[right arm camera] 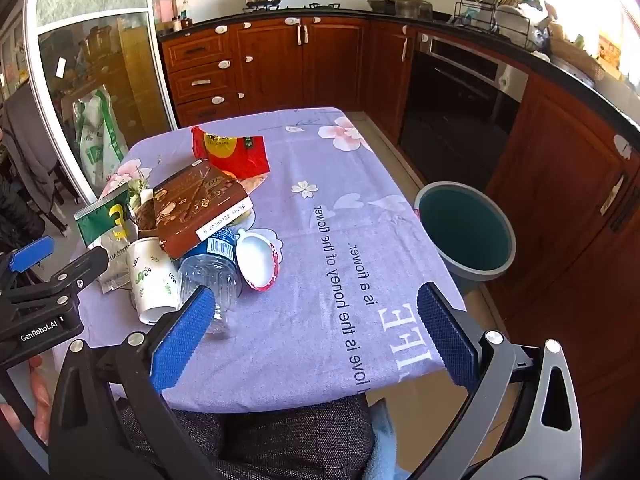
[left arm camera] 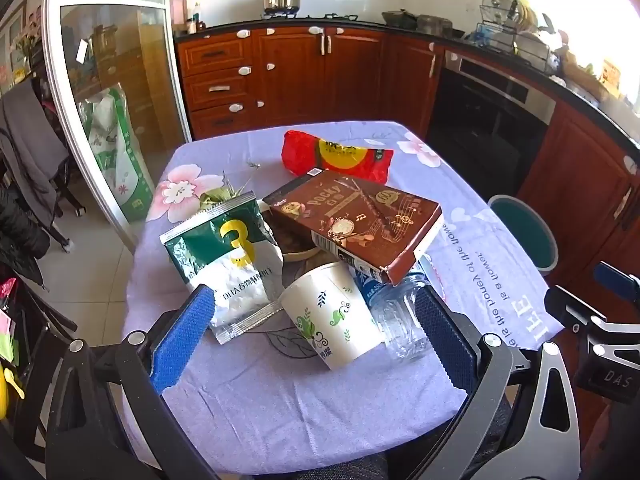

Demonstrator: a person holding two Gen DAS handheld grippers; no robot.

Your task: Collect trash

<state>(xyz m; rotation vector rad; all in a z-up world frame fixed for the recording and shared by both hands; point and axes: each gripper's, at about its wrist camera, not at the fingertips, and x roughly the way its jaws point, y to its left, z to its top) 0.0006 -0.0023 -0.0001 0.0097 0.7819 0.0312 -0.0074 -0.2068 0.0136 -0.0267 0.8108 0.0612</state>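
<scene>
The trash lies heaped on the near left part of the surface (right arm camera: 320, 240), which is draped in a lilac cloth with pink flowers and printed words. A brown Pocky box (left arm camera: 356, 224) sits tilted on top of the heap, one end propped on a clear plastic bottle (left arm camera: 400, 316) that lies on its side with a blue label. Just beside the bottle, touching it, lies a white paper cup (left arm camera: 332, 316) with green leaf prints, also on its side. Left of the cup is a green and silver sachet (left arm camera: 228, 256) bearing a yellow 3, leaning against the heap. Under the box a shallow bowl (left arm camera: 296, 246) with dark contents shows in part. Behind the box lies a crumpled red wrapper (left arm camera: 336, 156). In the right wrist view a small white tub (right arm camera: 256, 260) with a red rim lies tipped just beside the bottle. On the floor off the right edge of the surface stands a teal bin (right arm camera: 466, 232), near a dark oven door and red-brown cabinets. The left tongs (left arm camera: 316, 328) hang over the cup and bottle with their blue pads wide apart, clamping nothing. The right tongs (right arm camera: 316, 328) hang over bare cloth near the front edge, also spread wide and empty.
</scene>
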